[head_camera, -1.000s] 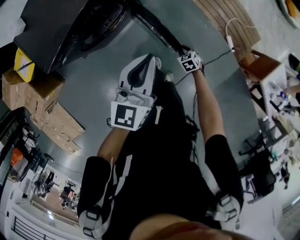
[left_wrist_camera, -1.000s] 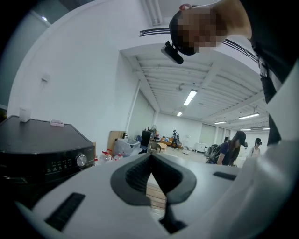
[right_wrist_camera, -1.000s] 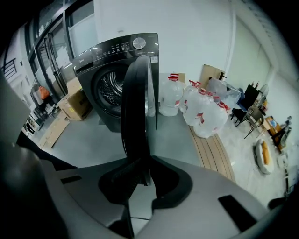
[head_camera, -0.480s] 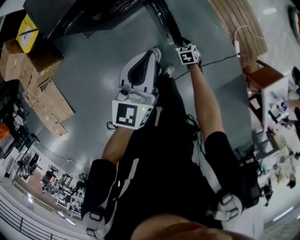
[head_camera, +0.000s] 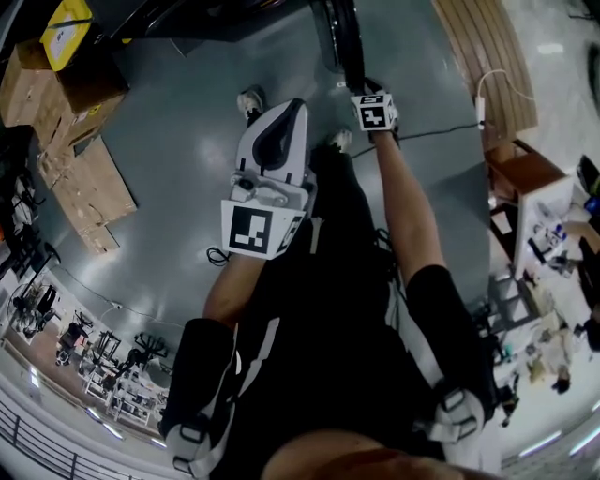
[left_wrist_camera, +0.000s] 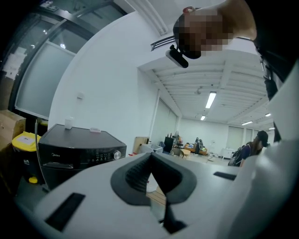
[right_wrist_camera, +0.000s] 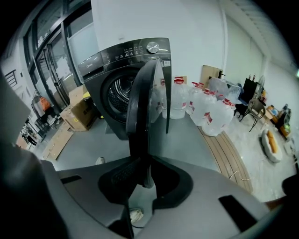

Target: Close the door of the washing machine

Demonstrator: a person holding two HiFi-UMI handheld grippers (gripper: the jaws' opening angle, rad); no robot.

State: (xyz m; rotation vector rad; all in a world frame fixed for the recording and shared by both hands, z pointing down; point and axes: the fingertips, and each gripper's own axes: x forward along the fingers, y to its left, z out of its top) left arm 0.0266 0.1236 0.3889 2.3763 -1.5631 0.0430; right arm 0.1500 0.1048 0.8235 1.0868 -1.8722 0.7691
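The dark washing machine point(right_wrist_camera: 112, 79) stands with its round drum open; in the head view only its lower front point(head_camera: 216, 11) shows at the top. Its door point(right_wrist_camera: 145, 102) stands open and is seen edge-on in the right gripper view. My right gripper point(right_wrist_camera: 142, 173) is shut on the door's outer edge, and the head view shows it point(head_camera: 361, 86) at the end of the outstretched arm, under the door's rim point(head_camera: 343, 42). My left gripper point(head_camera: 284, 117) hangs level in front of the body, shut with nothing in it point(left_wrist_camera: 150, 170). The machine point(left_wrist_camera: 79, 151) lies to its left.
Cardboard boxes point(head_camera: 70, 103) and a yellow bin point(head_camera: 67, 28) sit left of the machine. Several water jugs point(right_wrist_camera: 205, 112) stand to its right, beside wooden planks point(head_camera: 483, 56) with a white cable point(head_camera: 483, 89). The person's shoes point(head_camera: 251, 98) stand on the grey floor.
The right gripper has carried the door's edge round, so the door now runs nearly straight up the head view. The left gripper moved sideways with the body; the machine slid toward the top.
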